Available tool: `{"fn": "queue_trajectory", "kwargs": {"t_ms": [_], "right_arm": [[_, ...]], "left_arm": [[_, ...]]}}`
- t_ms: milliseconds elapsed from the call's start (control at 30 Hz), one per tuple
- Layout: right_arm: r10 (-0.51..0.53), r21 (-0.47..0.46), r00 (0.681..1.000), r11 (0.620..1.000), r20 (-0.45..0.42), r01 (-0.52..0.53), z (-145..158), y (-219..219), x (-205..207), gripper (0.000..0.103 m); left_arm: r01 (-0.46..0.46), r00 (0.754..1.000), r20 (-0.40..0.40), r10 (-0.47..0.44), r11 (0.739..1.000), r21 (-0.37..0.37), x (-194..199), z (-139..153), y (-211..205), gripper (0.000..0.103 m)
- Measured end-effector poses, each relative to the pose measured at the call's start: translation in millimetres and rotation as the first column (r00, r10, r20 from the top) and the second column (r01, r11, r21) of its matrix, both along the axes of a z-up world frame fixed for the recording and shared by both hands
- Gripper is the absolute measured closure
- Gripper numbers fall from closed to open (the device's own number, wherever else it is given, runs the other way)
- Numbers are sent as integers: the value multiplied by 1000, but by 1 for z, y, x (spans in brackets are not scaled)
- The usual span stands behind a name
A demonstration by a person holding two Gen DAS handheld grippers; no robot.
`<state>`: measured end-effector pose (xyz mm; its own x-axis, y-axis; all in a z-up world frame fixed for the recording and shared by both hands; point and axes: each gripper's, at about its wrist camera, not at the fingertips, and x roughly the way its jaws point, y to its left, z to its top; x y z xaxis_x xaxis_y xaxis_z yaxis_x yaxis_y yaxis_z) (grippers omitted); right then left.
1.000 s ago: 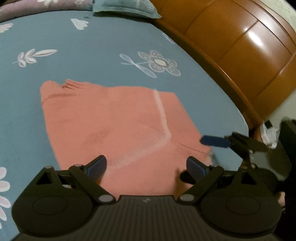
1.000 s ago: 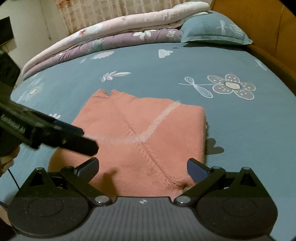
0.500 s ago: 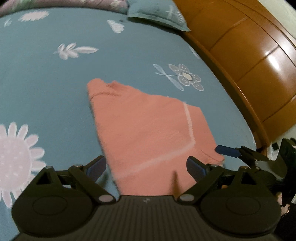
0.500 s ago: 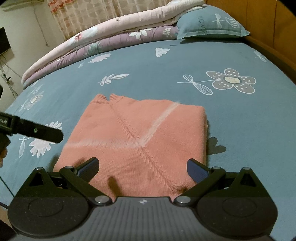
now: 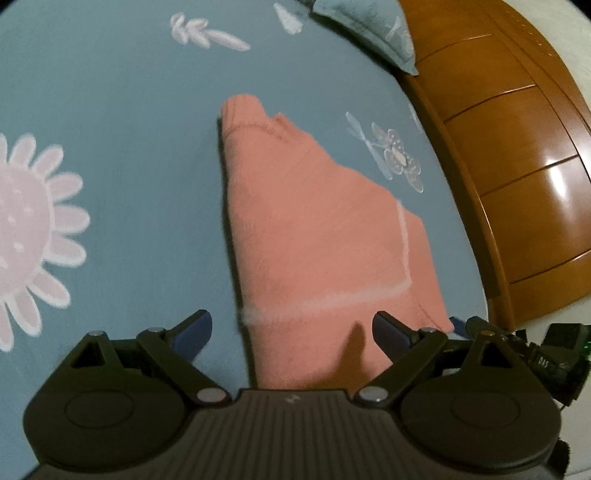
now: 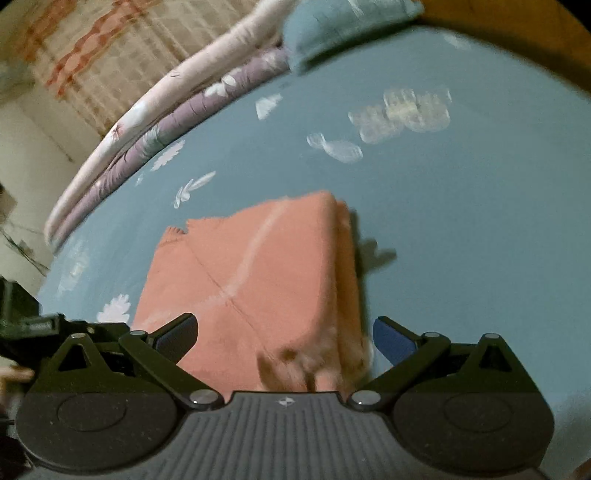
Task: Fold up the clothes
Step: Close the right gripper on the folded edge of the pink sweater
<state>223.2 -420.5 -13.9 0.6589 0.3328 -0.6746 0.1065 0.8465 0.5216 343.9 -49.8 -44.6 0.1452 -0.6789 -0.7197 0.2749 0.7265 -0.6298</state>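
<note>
A salmon-pink knitted garment (image 5: pixel 317 236) lies folded into a compact stack on the blue flowered bedsheet (image 5: pixel 110 147), with a pale stripe across it. My left gripper (image 5: pixel 291 334) hangs open over the garment's near left edge, holding nothing. In the right wrist view the same garment (image 6: pixel 258 273) fills the middle, its thick folded edge at the right. My right gripper (image 6: pixel 284 338) is open above its near end, empty. The other gripper (image 6: pixel 33 328) shows at the far left, and the right one's tip (image 5: pixel 458 326) peeks beside the garment's near right corner.
A wooden headboard (image 5: pixel 517 166) runs along the bed's right side. A blue pillow (image 5: pixel 373 33) lies at the far end. Rolled purple and pink quilts (image 6: pixel 166 122) line the far edge, with a curtain (image 6: pixel 110 55) behind. Bare sheet surrounds the garment.
Both grippers have pulled back and turned, the left swinging leftwards so the garment sits right of centre. The right view has tilted and blurred. The garment has stayed flat and both jaws stayed open.
</note>
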Motion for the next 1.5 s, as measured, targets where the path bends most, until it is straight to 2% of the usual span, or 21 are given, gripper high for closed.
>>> {"fn": "queue_trajectory", "kwargs": {"t_ms": [100,267,467,533,667,800,933,1067,1167,1333,1500], "right_arm": [[-2,127,999,992,-50,9,-22,-13,3,0],[0,254,997,967,-77,20,-49,-19,16,0],[41,310,998,950,-53,-23,-52,-31,46,0],[55,328,998,944,-44,-38,-53,-36,61,0],[59,395,997,918,-46,-36,-59,-45,78,0],[140,408,987,908,-77,-97,-58,-41,66,0],[169,428,984,895,-63,-127,-61,-43,59,0],[164,437,983,892,-79,-114,-59,-37,85,0],[196,426,975,895,-102,-135,-54,-31,79,0],[211,454,975,877,-70,-157,-60,-35,65,0],[218,426,974,889,-67,-169,-55,-27,82,0]], "left_arm": [[-7,999,-52,5,999,-47,2,-13,-2,9],[-24,997,-77,15,993,-115,7,-21,-5,7],[-40,995,-97,23,984,-175,25,-28,-15,6],[-49,994,-104,29,980,-195,32,-30,-19,2],[-59,992,-123,32,974,-217,31,-33,-20,2],[-49,984,-181,4,968,-245,13,-36,-11,2],[-12,986,-164,-29,970,-244,9,-38,-17,2],[-33,983,-186,-9,975,-220,23,-35,-35,2],[-37,981,-195,-3,979,-201,22,-31,-38,2],[-106,971,-233,43,958,-265,19,-41,-24,2],[-106,974,-223,50,962,-250,34,-40,-42,2]]}}
